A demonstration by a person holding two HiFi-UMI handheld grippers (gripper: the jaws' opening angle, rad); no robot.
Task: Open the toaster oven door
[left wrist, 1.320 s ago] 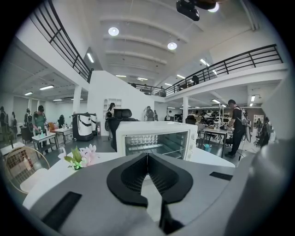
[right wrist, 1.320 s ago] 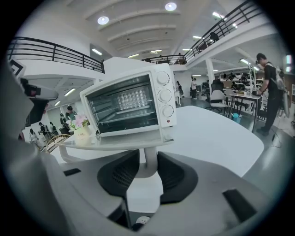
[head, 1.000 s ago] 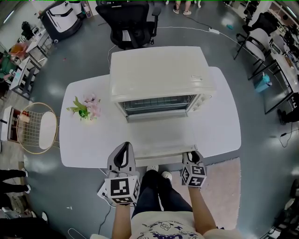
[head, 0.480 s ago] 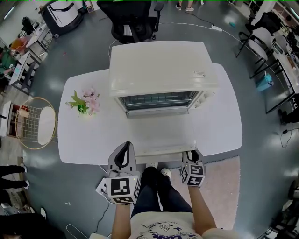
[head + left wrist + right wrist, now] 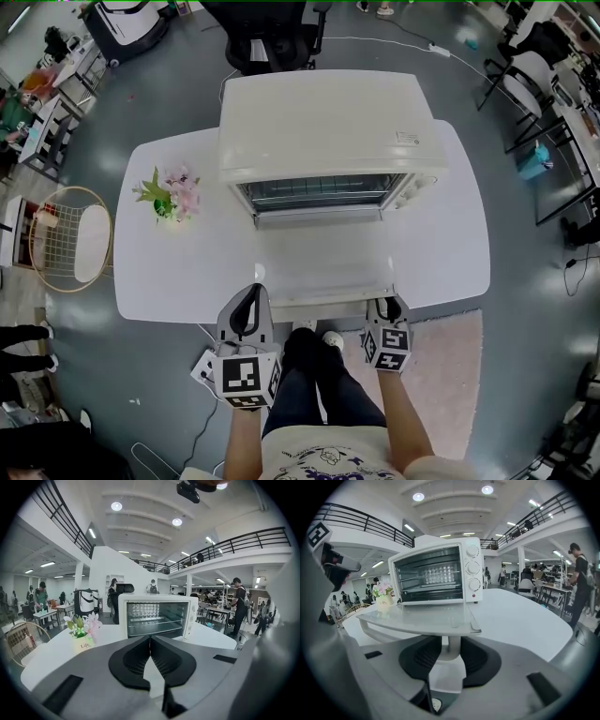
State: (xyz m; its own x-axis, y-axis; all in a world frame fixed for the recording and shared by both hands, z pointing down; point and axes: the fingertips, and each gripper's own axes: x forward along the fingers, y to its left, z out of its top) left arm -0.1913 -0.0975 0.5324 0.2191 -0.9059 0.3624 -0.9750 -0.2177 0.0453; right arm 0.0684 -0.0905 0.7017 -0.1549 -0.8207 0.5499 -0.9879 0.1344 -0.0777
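Right gripper view: right claw point(image 5: 451, 654) still clamps the white handle point(image 5: 449, 641); cream toaster oven point(image 5: 436, 573) stays open, glass door point(image 5: 417, 616) flat; left claw point(image 5: 150, 641) closed, empty.

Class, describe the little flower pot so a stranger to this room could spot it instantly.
Find the rounded white table carrying the large cream toaster oven. Left of it, from the person's side, stands a small pale pot of pink flowers and green leaves, the only colourful thing there.
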